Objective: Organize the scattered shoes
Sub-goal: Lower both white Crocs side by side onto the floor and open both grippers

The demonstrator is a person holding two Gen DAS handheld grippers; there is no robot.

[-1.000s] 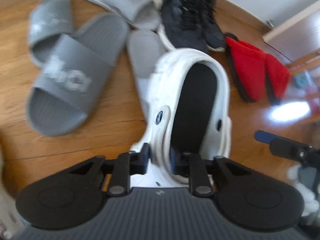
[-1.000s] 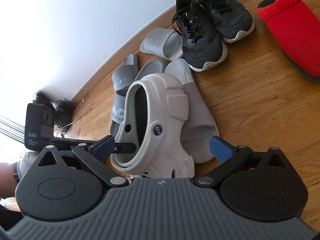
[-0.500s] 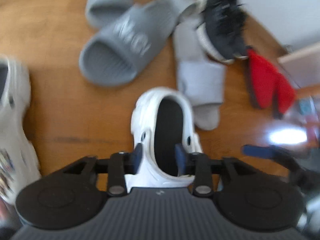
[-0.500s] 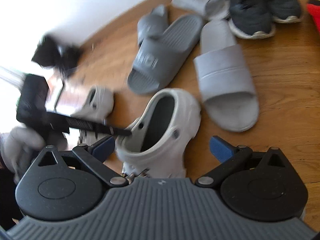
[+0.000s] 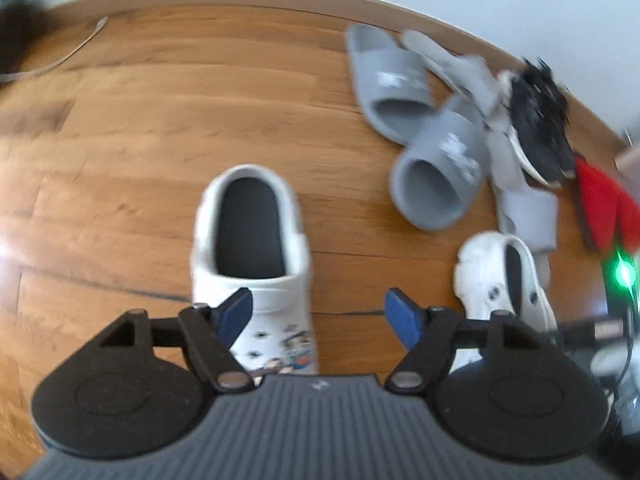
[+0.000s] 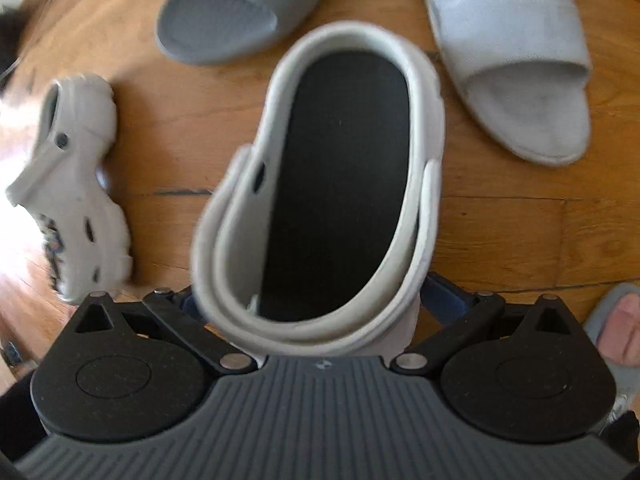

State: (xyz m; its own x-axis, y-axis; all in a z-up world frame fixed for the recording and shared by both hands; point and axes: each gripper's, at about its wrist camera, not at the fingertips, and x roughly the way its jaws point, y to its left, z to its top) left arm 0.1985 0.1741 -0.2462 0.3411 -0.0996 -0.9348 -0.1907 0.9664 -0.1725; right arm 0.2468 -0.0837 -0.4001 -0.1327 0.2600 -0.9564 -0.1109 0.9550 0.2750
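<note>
The left gripper (image 5: 320,316) is hovering with its blue-padded fingers (image 5: 234,314) spread wide and nothing between them, just above a white clog (image 5: 250,256) that is sitting upright on the wooden floor (image 5: 140,120). This clog is showing a black insole, and colourful charms are dotting its toe close to the gripper. A second white clog (image 6: 332,184), also with a black insole and a heel strap folded forward, is sitting between the fingers of the right gripper (image 6: 320,304), which is clamping it at the toe end; the same clog is appearing at the right of the left wrist view, near the first one but apart from it.

Beyond it, a dark grey slide (image 6: 236,12) with pale lettering on its band is lying toe-open toward the camera, and a light grey slipper (image 6: 516,52) is lying beside it. In the left wrist view a second dark grey slide (image 5: 390,84) is overlapping the first, with black sneakers (image 5: 538,120) and red slippers (image 5: 604,204) blurring behind them near the baseboard. At the lower right edge of the right wrist view, a foot in a grey slide (image 6: 622,328) is showing.
</note>
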